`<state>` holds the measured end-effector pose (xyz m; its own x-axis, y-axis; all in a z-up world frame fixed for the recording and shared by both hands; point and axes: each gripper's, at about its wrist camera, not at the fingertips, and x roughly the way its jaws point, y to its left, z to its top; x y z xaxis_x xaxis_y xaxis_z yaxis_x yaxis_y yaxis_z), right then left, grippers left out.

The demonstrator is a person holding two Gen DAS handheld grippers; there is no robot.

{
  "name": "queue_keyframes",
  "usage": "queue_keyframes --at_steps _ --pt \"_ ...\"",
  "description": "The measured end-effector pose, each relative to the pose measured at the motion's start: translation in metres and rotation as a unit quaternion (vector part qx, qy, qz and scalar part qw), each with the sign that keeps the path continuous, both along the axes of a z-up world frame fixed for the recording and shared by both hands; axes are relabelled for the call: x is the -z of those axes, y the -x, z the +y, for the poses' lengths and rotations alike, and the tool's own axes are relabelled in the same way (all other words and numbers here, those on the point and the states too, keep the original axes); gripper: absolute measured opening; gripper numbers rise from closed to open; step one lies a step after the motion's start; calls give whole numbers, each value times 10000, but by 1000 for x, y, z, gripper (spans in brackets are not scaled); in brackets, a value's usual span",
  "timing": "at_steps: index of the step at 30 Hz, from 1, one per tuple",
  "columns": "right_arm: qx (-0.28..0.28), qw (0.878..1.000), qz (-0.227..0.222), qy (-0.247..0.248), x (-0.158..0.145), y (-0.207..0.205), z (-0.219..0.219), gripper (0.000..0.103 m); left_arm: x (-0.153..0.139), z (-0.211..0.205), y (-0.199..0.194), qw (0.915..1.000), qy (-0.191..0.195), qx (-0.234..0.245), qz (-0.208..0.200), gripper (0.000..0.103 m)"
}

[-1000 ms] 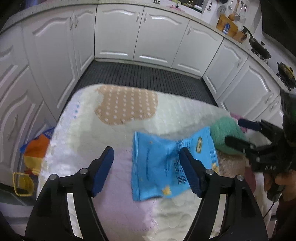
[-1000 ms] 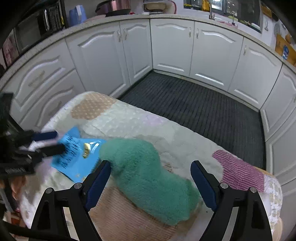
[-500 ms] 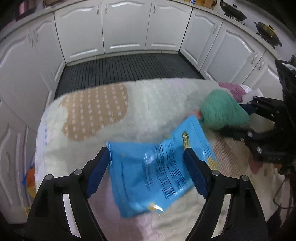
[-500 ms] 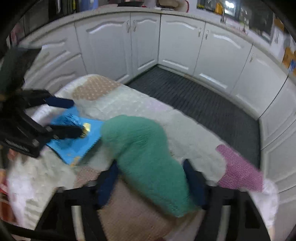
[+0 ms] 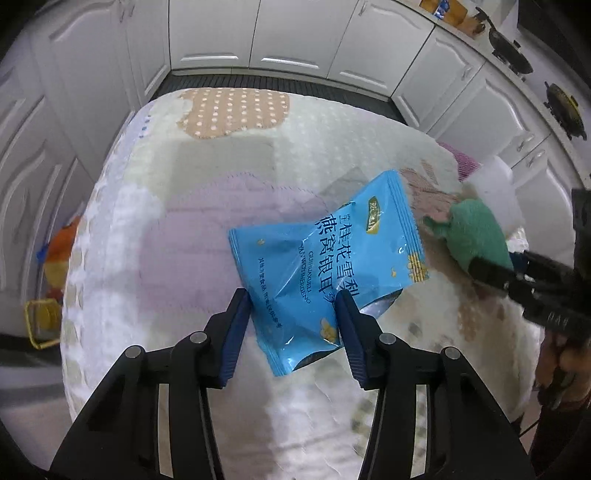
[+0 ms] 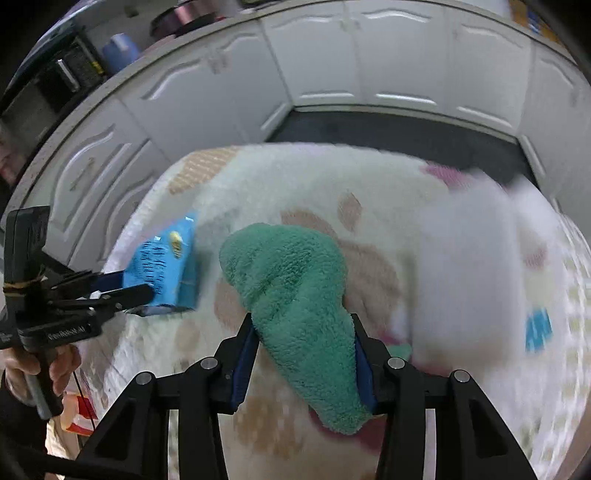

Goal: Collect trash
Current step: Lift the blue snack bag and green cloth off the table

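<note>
A blue snack wrapper (image 5: 325, 273) with dark print is held between the fingers of my left gripper (image 5: 293, 301), lifted above the quilted table cover (image 5: 192, 236). It also shows in the right wrist view (image 6: 162, 266), with the left gripper (image 6: 129, 291) shut on it. My right gripper (image 6: 303, 343) is shut on a fluffy green cloth (image 6: 295, 295), which rises from between its fingers. The green cloth shows in the left wrist view (image 5: 476, 232) at the right, held by the right gripper (image 5: 495, 269).
A white block-like object (image 6: 469, 266), blurred, stands right of the cloth; it shows in the left wrist view (image 5: 495, 192) too. White kitchen cabinets (image 5: 288, 33) and dark floor matting (image 6: 399, 133) surround the table. Colourful items (image 5: 55, 266) lie on the floor at left.
Both grippers have closed: the left on the blue wrapper, the right on the green cloth. Both objects are lifted off the cover, and the cameras have tilted down.
</note>
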<state>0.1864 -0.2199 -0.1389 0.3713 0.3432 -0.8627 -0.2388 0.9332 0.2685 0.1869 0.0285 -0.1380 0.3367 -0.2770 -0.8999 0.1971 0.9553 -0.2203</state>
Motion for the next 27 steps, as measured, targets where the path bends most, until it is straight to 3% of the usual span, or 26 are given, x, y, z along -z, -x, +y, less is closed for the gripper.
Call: queue_keyframes --at_steps 3,4,6,10,13,18,21,23,24,26,27 --pt "-20 9999 -106 90 -2 13 2 56 -12 -3 11 9993 130 258 -229 60" --pt "-44 9998 -157 108 -4 15 2 57 -19 -3 12 9985 21 338 -429 62" --pt "-33 9996 -229 150 -7 14 1 70 -28 -3 11 9962 -185 457 -713 68" --pt "77 9994 -311 98 -9 10 -4 74 -31 -5 -3 9917 -207 880 -912 74" --pt "4 9998 -196 10 -3 7 -1 74 -24 -17 -17 9845 -400 1449 -902 74" --pt "-216 9997 -83 66 8 5 6 74 -5 -42 -27 9687 -510 2376 -505 74" --pt "-218 9997 -102 -28 11 3 4 74 -1 -49 -24 9653 -682 2492 -373 74" --pt "-220 9997 -107 -82 11 4 4 71 1 -50 -19 9677 -544 2447 -259 73" --pt "-207 9996 -151 -86 10 6 4 56 4 -49 -15 9701 -532 2362 -155 69" --pt "-201 9996 -172 -116 11 10 3 49 2 -48 -2 9745 -651 2118 -340 58" --pt "-181 9996 -209 -113 10 13 4 45 1 -45 2 9775 -632 1981 -362 47"
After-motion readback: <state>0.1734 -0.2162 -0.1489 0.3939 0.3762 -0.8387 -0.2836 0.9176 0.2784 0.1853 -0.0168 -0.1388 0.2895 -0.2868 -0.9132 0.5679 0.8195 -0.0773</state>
